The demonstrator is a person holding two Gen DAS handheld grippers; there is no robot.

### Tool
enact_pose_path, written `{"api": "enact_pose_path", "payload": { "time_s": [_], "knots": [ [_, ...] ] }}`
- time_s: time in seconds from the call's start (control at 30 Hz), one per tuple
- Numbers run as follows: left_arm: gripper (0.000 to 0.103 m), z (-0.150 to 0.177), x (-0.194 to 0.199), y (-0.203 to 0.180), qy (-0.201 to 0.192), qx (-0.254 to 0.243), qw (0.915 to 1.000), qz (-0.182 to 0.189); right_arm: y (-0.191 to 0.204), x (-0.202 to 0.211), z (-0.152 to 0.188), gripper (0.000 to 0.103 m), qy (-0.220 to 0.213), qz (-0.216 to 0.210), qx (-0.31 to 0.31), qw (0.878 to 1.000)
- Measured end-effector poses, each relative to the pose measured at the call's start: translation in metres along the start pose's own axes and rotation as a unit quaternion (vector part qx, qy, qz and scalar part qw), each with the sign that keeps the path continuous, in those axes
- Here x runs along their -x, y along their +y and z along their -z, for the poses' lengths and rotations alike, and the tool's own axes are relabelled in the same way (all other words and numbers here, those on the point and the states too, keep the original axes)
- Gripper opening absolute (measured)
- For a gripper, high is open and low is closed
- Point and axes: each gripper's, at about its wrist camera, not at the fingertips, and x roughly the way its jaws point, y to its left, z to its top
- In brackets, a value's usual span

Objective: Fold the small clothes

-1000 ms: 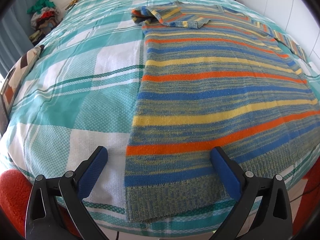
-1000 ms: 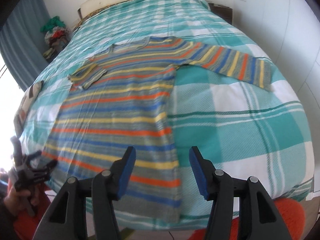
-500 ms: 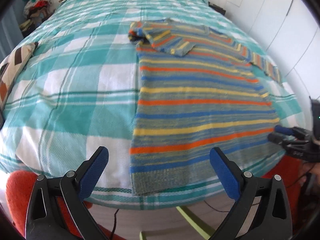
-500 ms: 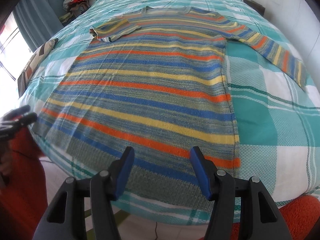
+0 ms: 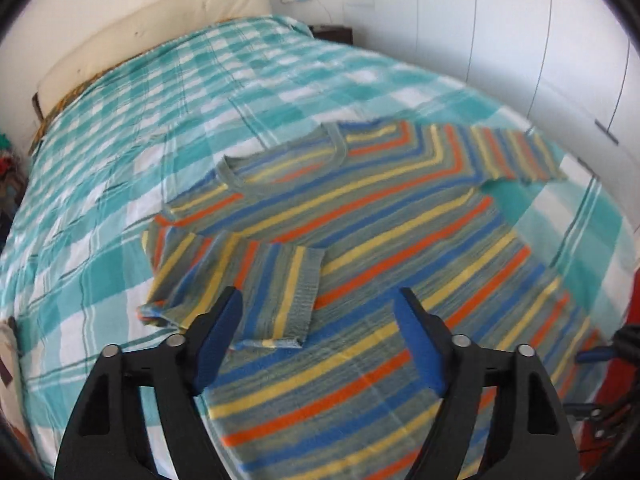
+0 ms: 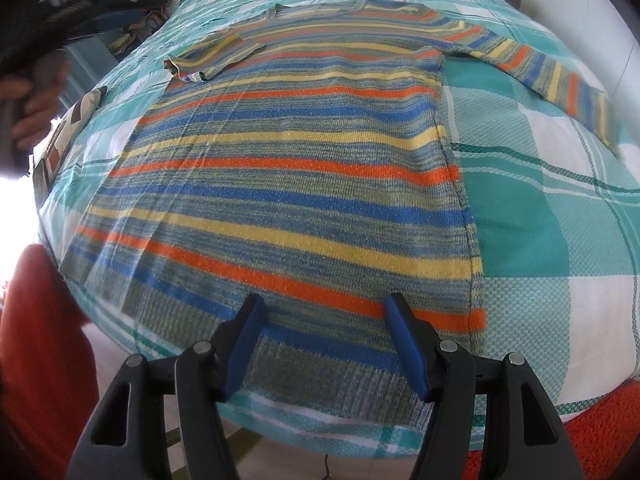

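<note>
Striped sweater [image 6: 288,184] spread flat on bed [image 6: 560,208]; one sleeve [image 5: 240,280] folded across chest, other sleeve [image 6: 560,76] extended sideways. Left gripper [image 5: 318,334] above folded sleeve, jaws just closing, nothing between. Right gripper [image 6: 322,344] over sweater hem, jaws just widening, nothing grasped.

Striped sweater [image 6: 280,184]: soft knit wool, bumpy. Bed cover [image 6: 552,216]: woven cloth, checked, matt. Left hand-held gripper [image 5: 318,334]: black plastic, blue rubbery pads, shiny metal pins.
</note>
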Motion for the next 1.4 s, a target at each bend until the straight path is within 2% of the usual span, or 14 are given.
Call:
{"api": "enact_pose_path", "payload": {
  "time_s": [0.17, 0.23, 0.27, 0.4, 0.47, 0.53, 0.6, 0.67, 0.8, 1.2, 1.27, 1.33, 1.37, 1.4],
  "knots": [
    [0.072, 0.022, -0.073, 0.012, 0.080, -0.007, 0.9968, -0.002, -0.001, 0.000, 0.002, 0.063, 0.002, 0.000, -0.004, 1.000],
    [0.053, 0.026, -0.071, 0.027, 0.077, 0.037, 0.9962, 0.017, -0.003, 0.000, 0.002, 0.063, 0.001, -0.002, -0.007, 1.000],
    [0.009, 0.025, -0.067, 0.032, 0.079, 0.050, 0.9956, 0.011, -0.004, 0.000, 0.002, 0.063, 0.001, -0.003, -0.009, 1.000],
    [0.002, 0.019, -0.021, 0.083, 0.026, 0.152, 0.9876, 0.027, -0.006, 0.000, 0.001, 0.063, 0.000, -0.004, -0.014, 1.000],
    [0.002, 0.026, 0.018, 0.136, -0.021, 0.248, 0.9681, 0.031, -0.008, 0.000, 0.002, 0.063, -0.001, -0.004, -0.014, 1.000],
    [0.002, 0.047, 0.048, 0.195, -0.052, 0.346, 0.9366, 0.009, -0.007, 0.001, 0.003, 0.063, -0.002, -0.002, -0.011, 1.000],
    [0.002, 0.077, 0.062, 0.249, -0.054, 0.425, 0.9025, -0.047, -0.007, 0.001, 0.003, 0.063, -0.003, 0.000, -0.009, 1.000],
    [0.001, 0.108, 0.063, 0.286, -0.034, 0.466, 0.8783, -0.102, -0.007, 0.000, 0.003, 0.064, -0.002, 0.001, -0.008, 1.000],
    [0.001, 0.160, 0.048, 0.311, 0.010, 0.497, 0.8548, -0.148, -0.004, -0.003, 0.003, 0.066, 0.000, 0.005, -0.006, 1.000],
    [0.001, 0.212, 0.017, 0.303, 0.060, 0.526, 0.8310, -0.171, 0.003, -0.011, 0.000, 0.070, 0.006, 0.021, 0.008, 1.000],
    [0.003, 0.211, 0.015, 0.300, 0.061, 0.513, 0.8387, -0.173, 0.002, -0.012, -0.001, 0.070, 0.007, 0.020, 0.008, 1.000],
    [0.014, 0.204, 0.024, 0.289, 0.054, 0.490, 0.8512, -0.179, 0.001, -0.011, -0.002, 0.070, 0.007, 0.018, 0.007, 1.000],
    [0.038, 0.202, 0.032, 0.280, 0.047, 0.481, 0.8563, -0.182, 0.000, -0.007, -0.004, 0.070, 0.004, 0.012, 0.003, 1.000],
    [0.080, 0.200, 0.042, 0.270, 0.033, 0.473, 0.8627, -0.175, -0.004, 0.003, -0.006, 0.070, -0.011, 0.002, -0.007, 1.000]
  ]
}}
